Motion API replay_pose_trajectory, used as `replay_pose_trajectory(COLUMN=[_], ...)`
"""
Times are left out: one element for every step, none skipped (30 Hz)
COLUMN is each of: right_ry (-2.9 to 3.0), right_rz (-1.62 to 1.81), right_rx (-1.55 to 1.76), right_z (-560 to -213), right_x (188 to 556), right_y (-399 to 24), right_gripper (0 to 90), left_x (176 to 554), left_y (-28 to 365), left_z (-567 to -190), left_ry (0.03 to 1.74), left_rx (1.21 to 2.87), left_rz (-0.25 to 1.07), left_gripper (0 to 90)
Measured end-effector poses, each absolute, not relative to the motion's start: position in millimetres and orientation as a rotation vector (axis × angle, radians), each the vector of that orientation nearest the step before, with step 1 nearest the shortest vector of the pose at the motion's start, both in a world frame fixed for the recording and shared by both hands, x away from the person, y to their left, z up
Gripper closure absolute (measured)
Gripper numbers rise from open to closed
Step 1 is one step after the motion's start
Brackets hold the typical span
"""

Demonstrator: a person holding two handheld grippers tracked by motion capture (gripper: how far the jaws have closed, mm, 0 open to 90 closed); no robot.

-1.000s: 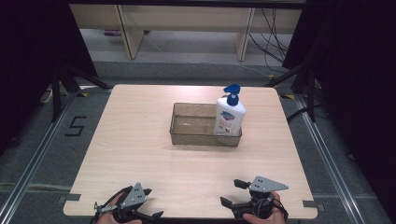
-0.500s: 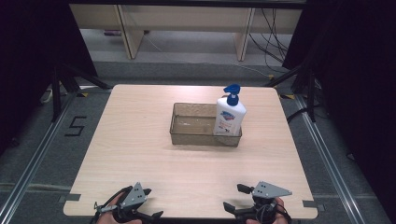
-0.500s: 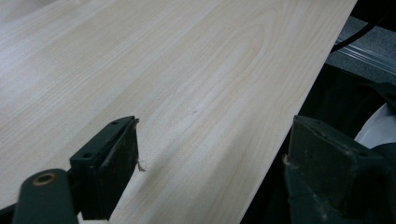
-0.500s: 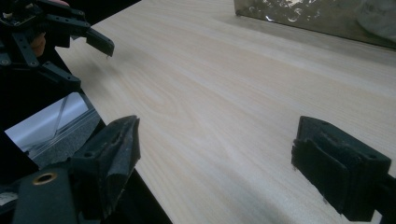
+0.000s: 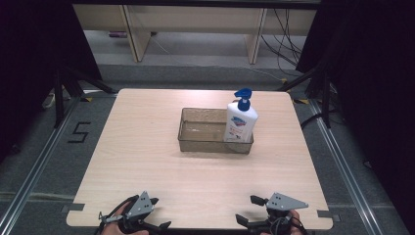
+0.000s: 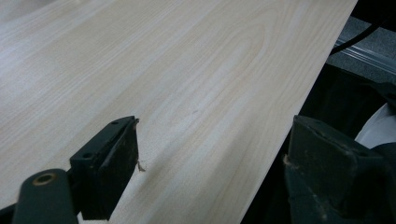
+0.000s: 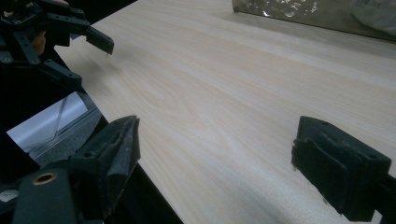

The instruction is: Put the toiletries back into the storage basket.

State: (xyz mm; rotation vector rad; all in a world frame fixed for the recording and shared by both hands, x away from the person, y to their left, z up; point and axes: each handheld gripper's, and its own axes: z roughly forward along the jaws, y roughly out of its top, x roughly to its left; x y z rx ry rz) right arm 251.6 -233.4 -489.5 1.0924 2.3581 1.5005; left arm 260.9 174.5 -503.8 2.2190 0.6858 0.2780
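Right, from the high view I have both grippers down at the near edge of the table. My left gripper sits at the near left, my right gripper at the near right, well apart from each other, each with a grey plate on top.

Both are spread wide and hold nothing. In the left gripper view one jaw hangs over the wood and the other lies past the table's edge, bare wood between them. In the right gripper view the gap between the jaws is just as broad, and I can see my left gripper farther off at the upper left, its jaws parted too.

The bin, a clear smoky box, stands mid-table, far from both grippers, a little nearer the right one. A white pump bottle with a blue top stands upright in its right end. A corner of the bin shows at the top of the right gripper view.
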Motion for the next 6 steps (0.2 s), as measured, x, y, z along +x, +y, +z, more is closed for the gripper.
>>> replay_pose_trajectory(right_ry=[2.358,2.354,2.354,2.355,2.356,2.356], right_rz=[1.502,1.503,1.504,1.499,1.499,1.499], right_rx=[1.088,1.09,1.093,1.086,1.087,1.089], right_z=[-489.8,-490.5,-490.7,-490.8,-490.9,-490.9], right_x=[251.9,252.5,252.5,252.7,252.8,252.8], right_y=[-233.4,-233.0,-232.8,-233.1,-232.9,-232.9], right_gripper=[15.3,15.4,15.4,15.3,15.3,15.3], left_x=[260.9,260.9,261.0,261.0,261.1,261.1], left_y=[174.6,174.6,174.6,174.7,174.8,174.8], left_z=[-503.7,-503.8,-503.7,-503.7,-503.6,-503.6], left_ry=[0.685,0.686,0.686,0.685,0.685,0.685], left_rx=[2.22,2.219,2.219,2.219,2.219,2.219], left_rz=[0.278,0.277,0.278,0.279,0.279,0.279], left_gripper=[15.9,15.9,15.9,15.9,15.9,15.9])
